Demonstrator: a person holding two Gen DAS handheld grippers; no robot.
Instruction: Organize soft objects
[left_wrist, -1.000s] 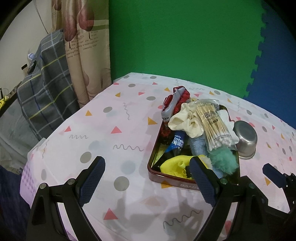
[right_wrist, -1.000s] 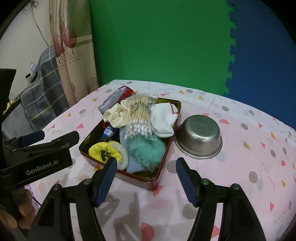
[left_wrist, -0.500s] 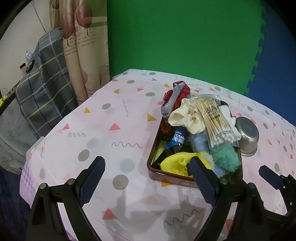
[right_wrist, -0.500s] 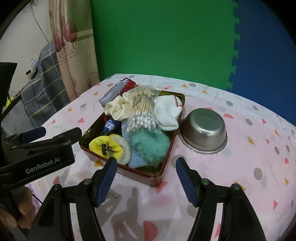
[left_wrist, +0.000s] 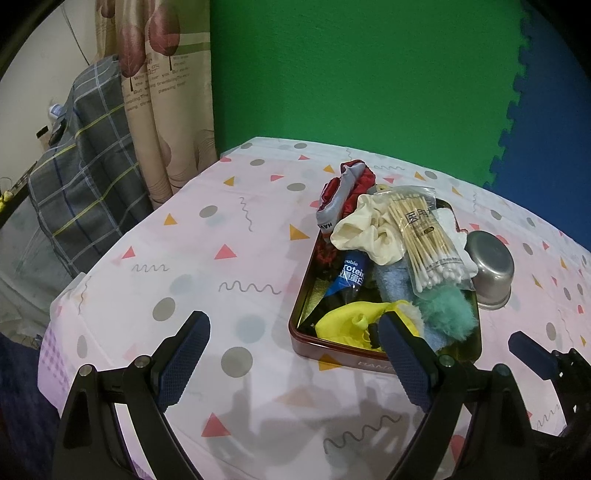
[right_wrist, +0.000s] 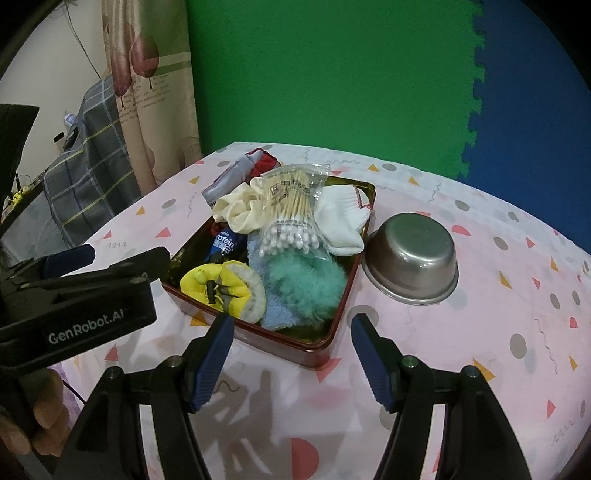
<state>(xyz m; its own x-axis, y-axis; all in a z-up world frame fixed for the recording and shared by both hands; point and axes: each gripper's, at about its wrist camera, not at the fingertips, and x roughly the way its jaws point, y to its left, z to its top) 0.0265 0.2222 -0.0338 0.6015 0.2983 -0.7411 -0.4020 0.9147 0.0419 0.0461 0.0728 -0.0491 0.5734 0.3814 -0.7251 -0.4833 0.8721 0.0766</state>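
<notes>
A dark red tin tray (right_wrist: 317, 345) (left_wrist: 332, 349) on the patterned tablecloth holds a heap: a teal fluffy scrunchie (right_wrist: 304, 282) (left_wrist: 445, 314), a yellow pouch (right_wrist: 218, 284) (left_wrist: 351, 321), a cream scrunchie (right_wrist: 238, 210) (left_wrist: 364, 230), a white sock (right_wrist: 341, 221), a blue cloth (right_wrist: 280, 317), a bag of cotton swabs (right_wrist: 291, 214) (left_wrist: 424, 240) and a blue packet (right_wrist: 225, 243) (left_wrist: 351, 275). A red and grey garment (left_wrist: 341, 195) (right_wrist: 240, 173) hangs over the far rim. My right gripper (right_wrist: 291, 354) is open just short of the tray's near side. My left gripper (left_wrist: 291, 354) is open, left of the tray.
A steel bowl (right_wrist: 412, 258) (left_wrist: 491, 269) stands right of the tray. Green and blue foam mats (right_wrist: 332, 74) form the back wall. A curtain (left_wrist: 166, 103) and a plaid cloth (left_wrist: 81, 158) lie beyond the table's left edge. A hand (right_wrist: 40, 417) holds the left gripper.
The right gripper has edged a little closer to the tray. The left gripper has barely shifted. Both stay open and empty.
</notes>
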